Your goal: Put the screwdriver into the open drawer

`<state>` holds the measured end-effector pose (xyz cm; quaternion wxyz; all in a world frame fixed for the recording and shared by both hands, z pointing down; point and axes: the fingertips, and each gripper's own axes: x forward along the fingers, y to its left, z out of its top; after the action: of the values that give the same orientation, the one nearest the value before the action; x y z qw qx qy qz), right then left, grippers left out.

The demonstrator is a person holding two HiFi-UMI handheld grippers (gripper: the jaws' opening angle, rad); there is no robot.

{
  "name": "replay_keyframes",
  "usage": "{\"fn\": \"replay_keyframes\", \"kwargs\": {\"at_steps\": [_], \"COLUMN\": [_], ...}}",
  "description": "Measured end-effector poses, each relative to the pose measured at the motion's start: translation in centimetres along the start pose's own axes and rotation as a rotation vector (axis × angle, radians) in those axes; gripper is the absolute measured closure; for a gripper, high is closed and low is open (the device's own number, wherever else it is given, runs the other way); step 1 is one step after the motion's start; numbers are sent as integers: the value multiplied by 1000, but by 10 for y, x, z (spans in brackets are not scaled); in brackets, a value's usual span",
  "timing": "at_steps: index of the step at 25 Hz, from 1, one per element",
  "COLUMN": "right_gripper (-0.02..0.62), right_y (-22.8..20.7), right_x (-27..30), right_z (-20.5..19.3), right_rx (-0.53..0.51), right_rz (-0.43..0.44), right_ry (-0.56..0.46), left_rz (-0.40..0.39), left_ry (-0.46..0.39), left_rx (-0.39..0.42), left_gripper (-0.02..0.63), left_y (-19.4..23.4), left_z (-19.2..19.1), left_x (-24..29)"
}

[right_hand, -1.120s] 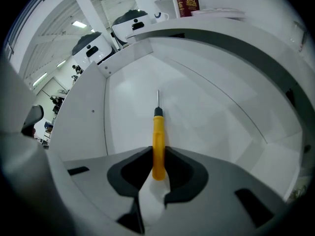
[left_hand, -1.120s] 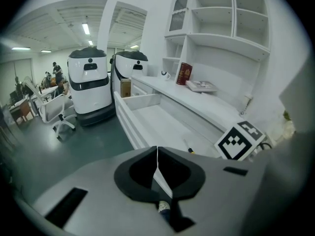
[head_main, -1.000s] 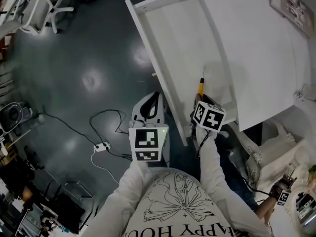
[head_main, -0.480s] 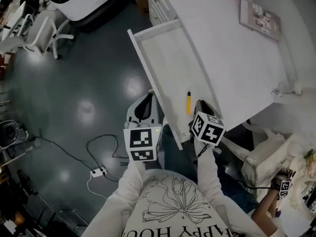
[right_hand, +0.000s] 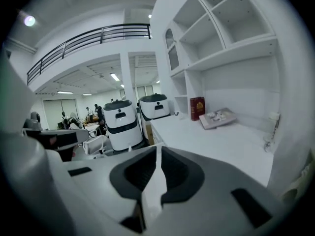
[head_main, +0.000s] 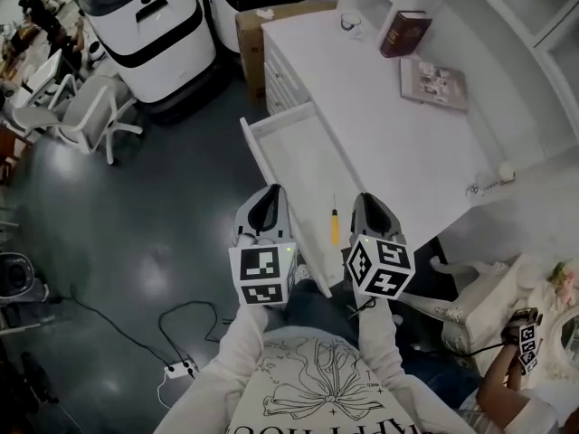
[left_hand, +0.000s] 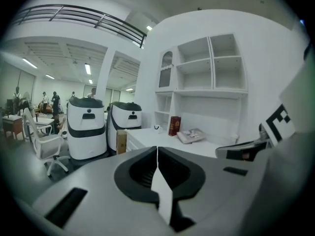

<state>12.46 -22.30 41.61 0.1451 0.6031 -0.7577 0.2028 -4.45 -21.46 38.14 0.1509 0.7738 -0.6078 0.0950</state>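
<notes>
The screwdriver [head_main: 334, 224], with a yellow handle and a thin shaft, lies flat inside the open white drawer [head_main: 303, 152], near the drawer's end closest to me. My left gripper [head_main: 269, 202] hovers to the left of it, over the drawer's front edge, shut and empty. To the right of the screwdriver is my right gripper [head_main: 371, 209], also shut and empty and not touching it. In the left gripper view the left gripper [left_hand: 157, 154] has its jaws pressed together. The right gripper [right_hand: 158, 154] shows the same in the right gripper view.
The drawer juts from a white desk [head_main: 380, 134] that carries a dark red book [head_main: 404, 33] and a booklet [head_main: 433, 81]. Two white machines [head_main: 149, 25], a cardboard box [head_main: 249, 39] and a white chair [head_main: 90, 116] stand on the floor. Another person [head_main: 520, 378] is at bottom right.
The head view has pulled back and up, showing more of the room. Both grippers have drawn back from the drawer. The screwdriver stays lying in the drawer, apart from the right gripper.
</notes>
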Motion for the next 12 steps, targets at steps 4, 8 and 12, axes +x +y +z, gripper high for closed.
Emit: {"fn": "replay_keyframes", "kwargs": {"at_steps": [4,8,12], "right_gripper": [565,565,566], "right_y": [10,13,19], "right_x": [-26,-51,-70], "right_z": [34,55,71], "right_rx": [-47,-50,-52], "right_rz": [-8,-16,-22], "right_ry": [-88,-162,-219], "left_rz": [-3,-13,-27], "left_ry": [-72,-124,-168], "left_rx": [30,35,44], "left_gripper": [598,598,598], "left_y": [-1,-6,-9], "left_z": [33,54,75], "left_x": [-14,-29,-43]}}
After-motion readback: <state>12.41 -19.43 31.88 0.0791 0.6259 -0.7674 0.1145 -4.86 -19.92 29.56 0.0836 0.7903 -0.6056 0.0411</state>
